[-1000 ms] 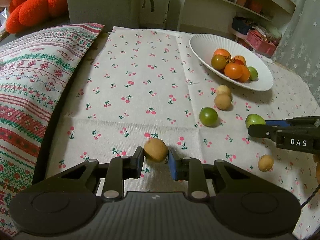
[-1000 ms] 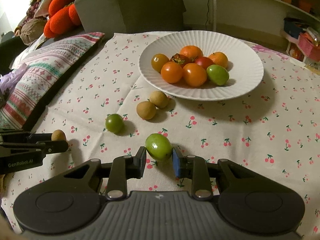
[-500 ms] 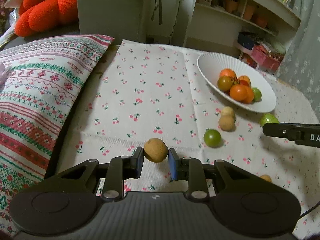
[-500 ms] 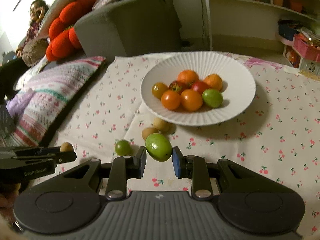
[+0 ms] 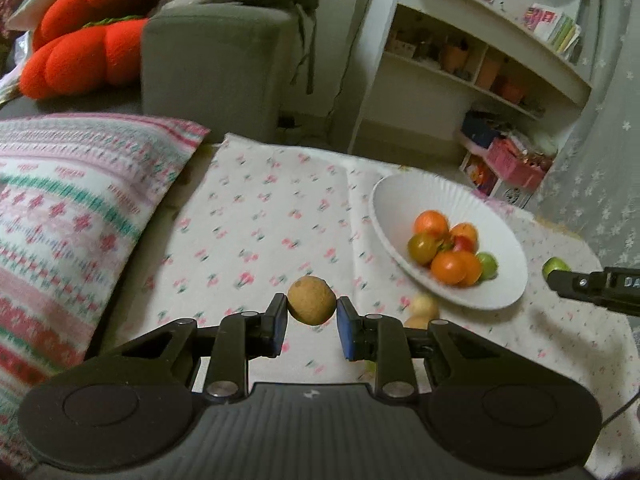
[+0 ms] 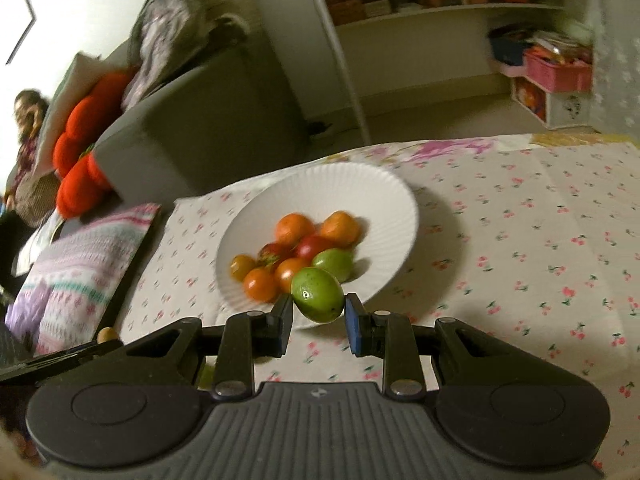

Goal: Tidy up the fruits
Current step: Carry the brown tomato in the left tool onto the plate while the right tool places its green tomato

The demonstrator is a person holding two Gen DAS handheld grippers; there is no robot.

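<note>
My left gripper (image 5: 312,320) is shut on a tan round fruit (image 5: 311,300), held above the cherry-print cloth (image 5: 256,232). My right gripper (image 6: 318,318) is shut on a green fruit (image 6: 317,294), held just before the near rim of the white plate (image 6: 384,200). The plate (image 5: 404,196) holds several orange, red and green fruits (image 6: 296,252). Two pale tan fruits (image 5: 424,308) lie on the cloth by the plate, partly hidden behind my left fingers. The right gripper with its green fruit (image 5: 555,267) shows at the right edge of the left wrist view.
A striped patterned cushion (image 5: 68,200) lies along the left of the table. A grey sofa (image 5: 216,68) with red plush (image 5: 84,52) stands behind. White shelves (image 5: 472,76) and a pink basket (image 5: 516,162) are at the back right. A person (image 6: 26,128) sits at far left.
Both grippers have lifted their fruits off the cloth and risen. The right gripper has carried the green fruit toward the plate; the left has raised the tan fruit higher.
</note>
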